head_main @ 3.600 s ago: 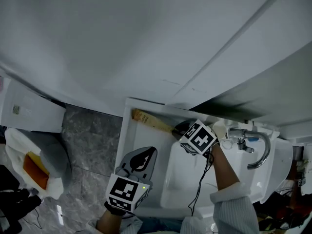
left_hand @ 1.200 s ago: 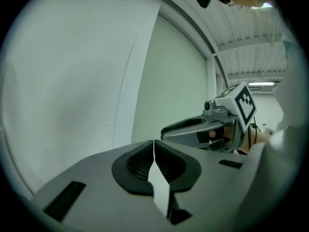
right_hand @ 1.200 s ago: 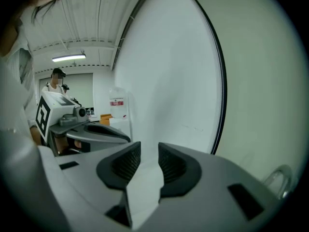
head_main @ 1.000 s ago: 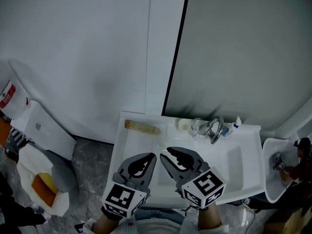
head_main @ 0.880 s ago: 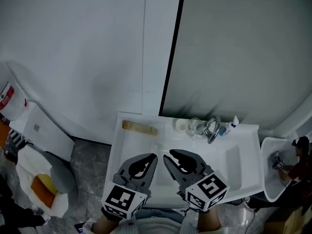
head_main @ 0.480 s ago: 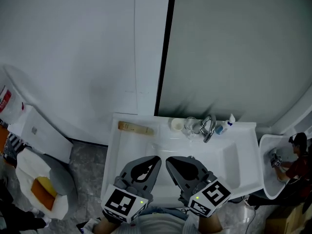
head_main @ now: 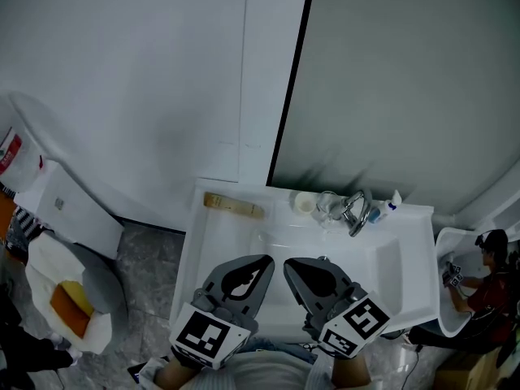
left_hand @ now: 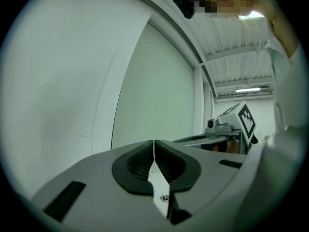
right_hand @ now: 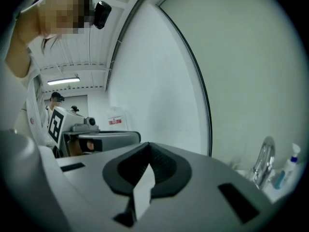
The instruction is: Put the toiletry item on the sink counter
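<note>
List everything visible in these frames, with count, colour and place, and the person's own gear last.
sink counter: one, white, against the wall, centre of the head view
toiletry item: one, tan, lying at the counter's back left
faucet: one, chrome, behind the basin
round container: one, white, left of the faucet
bottle: one, white and blue, right of the faucet
toilet: one, white, far left
bag: one, white with orange contents, on the floor at lower left
other person: one, red top, far right edge
left tongs: grey, shut, empty, over the counter's front
right tongs: grey, jaws have just been closing, now shut, nothing between them
</note>
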Demonstrator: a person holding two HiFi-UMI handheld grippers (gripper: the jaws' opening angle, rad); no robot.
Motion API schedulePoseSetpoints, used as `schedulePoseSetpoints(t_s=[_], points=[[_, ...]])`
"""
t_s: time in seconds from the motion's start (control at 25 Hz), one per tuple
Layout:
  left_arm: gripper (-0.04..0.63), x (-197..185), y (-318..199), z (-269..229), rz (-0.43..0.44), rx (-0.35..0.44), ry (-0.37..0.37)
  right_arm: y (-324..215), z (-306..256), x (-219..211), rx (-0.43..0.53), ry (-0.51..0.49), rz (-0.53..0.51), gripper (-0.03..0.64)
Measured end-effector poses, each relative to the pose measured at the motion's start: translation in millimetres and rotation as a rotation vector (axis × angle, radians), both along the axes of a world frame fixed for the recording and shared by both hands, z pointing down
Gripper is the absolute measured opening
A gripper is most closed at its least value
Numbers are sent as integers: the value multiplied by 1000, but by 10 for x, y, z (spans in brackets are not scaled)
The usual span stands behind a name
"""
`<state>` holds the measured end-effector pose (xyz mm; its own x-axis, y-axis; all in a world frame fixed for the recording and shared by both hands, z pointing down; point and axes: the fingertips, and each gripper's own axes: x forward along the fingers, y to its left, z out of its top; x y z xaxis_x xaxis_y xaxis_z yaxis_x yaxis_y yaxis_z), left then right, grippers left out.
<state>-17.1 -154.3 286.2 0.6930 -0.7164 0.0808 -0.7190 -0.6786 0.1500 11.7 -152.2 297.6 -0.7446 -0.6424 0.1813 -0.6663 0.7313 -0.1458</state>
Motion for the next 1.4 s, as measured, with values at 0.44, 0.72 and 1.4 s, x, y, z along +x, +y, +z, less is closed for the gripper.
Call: schedulePoseSetpoints(t_s=[0.44, 0.72, 1.4], points=[[21, -84, -6, 43, -8, -13, -8, -3, 102, -148, -23, 31, -9, 9], [20, -93, -28, 46, -5, -14, -11, -35, 74, -142, -32, 9, 6, 9], [21, -82, -37, 85, 63, 9, -15, -5, 202, -138, -94, 24, 26, 9]])
